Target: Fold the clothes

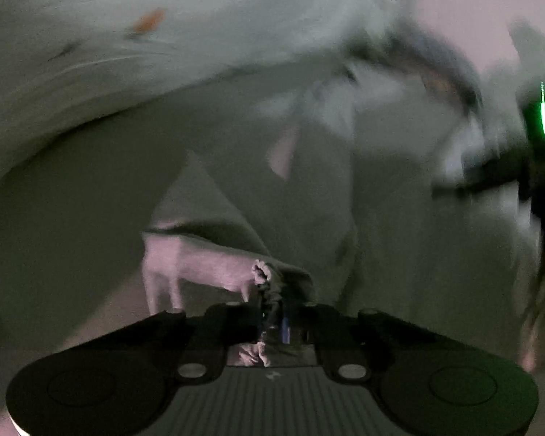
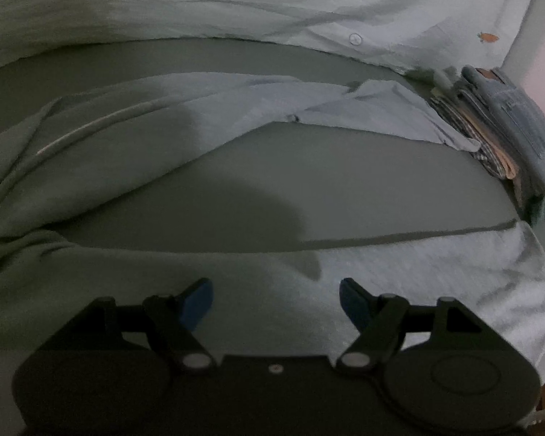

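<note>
My left gripper [image 1: 270, 301] is shut on a bunched edge of a pale grey garment [image 1: 214, 218], which hangs and stretches away from it; the view is blurred. My right gripper [image 2: 276, 299] is open and empty, its blue-padded fingers [image 2: 198, 303] spread just above the same pale garment [image 2: 436, 265] lying on the bed. A light blue shirt [image 2: 200, 109] lies spread across the grey sheet further back.
A stack of folded clothes [image 2: 497, 127] with denim on top sits at the right. A white quilt with carrot prints [image 2: 272, 3] lies along the back. The grey bed sheet [image 2: 345, 181] shows between the garments. The other gripper, with a green light [image 1: 543, 116], shows at the right edge.
</note>
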`<state>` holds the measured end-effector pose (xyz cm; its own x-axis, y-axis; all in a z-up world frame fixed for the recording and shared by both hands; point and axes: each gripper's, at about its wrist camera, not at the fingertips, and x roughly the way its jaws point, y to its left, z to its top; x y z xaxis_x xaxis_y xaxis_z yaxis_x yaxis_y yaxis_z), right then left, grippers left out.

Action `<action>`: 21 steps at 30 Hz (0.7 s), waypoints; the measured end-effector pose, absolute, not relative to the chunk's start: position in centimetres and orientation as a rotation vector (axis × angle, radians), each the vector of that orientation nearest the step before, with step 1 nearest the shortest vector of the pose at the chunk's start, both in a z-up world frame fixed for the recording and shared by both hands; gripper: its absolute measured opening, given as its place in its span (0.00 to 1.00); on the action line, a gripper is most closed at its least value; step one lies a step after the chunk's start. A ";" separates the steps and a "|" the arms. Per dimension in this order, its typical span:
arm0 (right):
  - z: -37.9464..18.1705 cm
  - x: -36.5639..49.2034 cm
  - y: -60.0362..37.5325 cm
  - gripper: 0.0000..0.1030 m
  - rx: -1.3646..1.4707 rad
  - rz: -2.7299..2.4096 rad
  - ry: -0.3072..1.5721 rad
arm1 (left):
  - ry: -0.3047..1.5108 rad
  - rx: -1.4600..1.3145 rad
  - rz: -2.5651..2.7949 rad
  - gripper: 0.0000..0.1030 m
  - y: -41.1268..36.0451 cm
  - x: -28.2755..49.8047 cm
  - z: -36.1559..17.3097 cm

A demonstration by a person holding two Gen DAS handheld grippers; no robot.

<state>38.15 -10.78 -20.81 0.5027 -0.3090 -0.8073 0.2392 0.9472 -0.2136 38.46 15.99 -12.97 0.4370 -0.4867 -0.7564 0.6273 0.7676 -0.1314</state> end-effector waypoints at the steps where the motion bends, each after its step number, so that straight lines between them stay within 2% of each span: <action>1: -20.9 38.2 -10.8 0.76 -0.080 -0.335 0.992 | 0.859 0.092 -0.625 0.09 18.0 39.5 -12.3; 4: -20.9 38.4 -10.6 0.76 -0.098 -0.339 0.997 | 0.779 -0.095 -0.395 0.09 24.5 42.1 -10.5; 8: -21.2 39.1 -10.4 0.76 -0.118 -0.326 1.011 | 0.750 -0.245 -0.091 0.09 31.9 45.3 -11.2; 13: -21.1 39.7 -10.1 0.76 -0.159 -0.323 1.002 | 0.854 -0.177 0.038 0.10 32.7 46.4 -15.4; 18: -21.4 39.8 -10.2 0.76 -0.142 -0.327 1.025 | 0.863 -0.065 0.141 0.23 30.4 46.4 -17.4; 20: -21.4 39.8 -10.2 0.76 -0.132 -0.330 1.026 | 0.868 -0.052 0.172 0.36 30.0 46.4 -17.0; 21: -21.4 39.7 -10.3 0.76 -0.126 -0.330 1.024 | 0.867 -0.042 0.186 0.39 29.7 46.3 -16.6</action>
